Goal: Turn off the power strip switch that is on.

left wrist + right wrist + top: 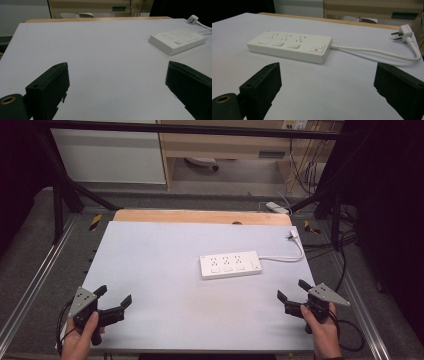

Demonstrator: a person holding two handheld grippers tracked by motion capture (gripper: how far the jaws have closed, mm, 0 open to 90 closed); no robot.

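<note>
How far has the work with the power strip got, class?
Nothing looks done: the white power strip lies untouched on the table, its plug unplugged beside it. Nothing is in hand; the left gripper and right gripper are open, empty. Reaching and grasping remain.

Overhead, two low tabletop (165, 285) views

This looks like a lab or test room: a white table (165, 270) sits inside a black metal frame (190, 129) with dark curtains at both sides, bundled cables (305, 167) hang at the upper right, and plain cabinets (110, 155) fill the upper left.
</note>
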